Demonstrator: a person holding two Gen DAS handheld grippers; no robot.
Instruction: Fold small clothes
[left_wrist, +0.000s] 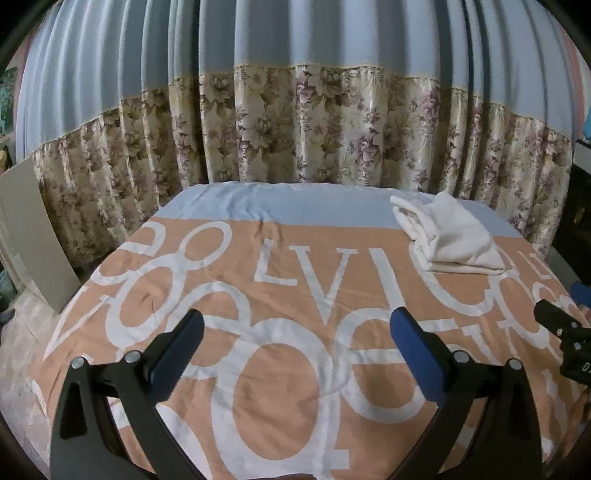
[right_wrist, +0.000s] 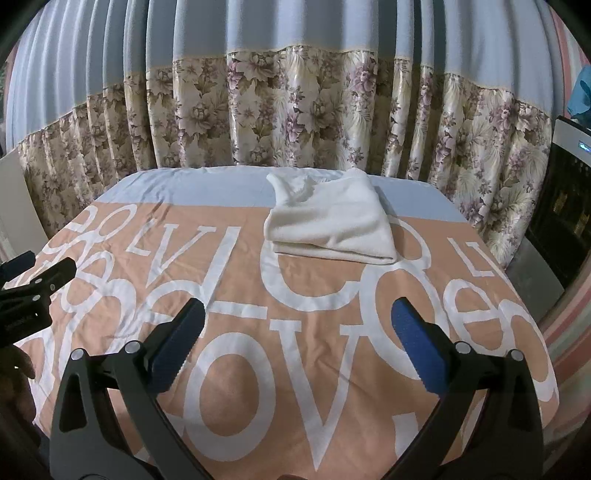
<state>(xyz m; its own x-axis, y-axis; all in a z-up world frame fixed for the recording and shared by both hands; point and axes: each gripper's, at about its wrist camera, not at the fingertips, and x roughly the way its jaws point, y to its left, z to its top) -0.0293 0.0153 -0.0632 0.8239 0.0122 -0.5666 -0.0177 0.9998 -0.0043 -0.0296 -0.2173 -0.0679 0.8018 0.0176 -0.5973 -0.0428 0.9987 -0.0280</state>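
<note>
A folded white garment (left_wrist: 448, 234) lies at the far right of the table in the left wrist view; it also lies far centre as the white garment (right_wrist: 332, 221) in the right wrist view. My left gripper (left_wrist: 297, 323) hovers open over the peach cloth, well short of the garment, nothing between its fingers. My right gripper (right_wrist: 299, 314) is also open and empty, near the table's middle, with the garment ahead of it. Each gripper shows at the other view's edge: the right gripper (left_wrist: 561, 325), the left gripper (right_wrist: 40, 277).
The table wears a peach cloth with big white letters (right_wrist: 258, 332) and a pale blue far band (left_wrist: 277, 203). A blue and floral curtain (left_wrist: 295, 129) hangs close behind. A grey board (left_wrist: 33, 229) leans at left. A dark appliance (right_wrist: 565, 206) stands at right.
</note>
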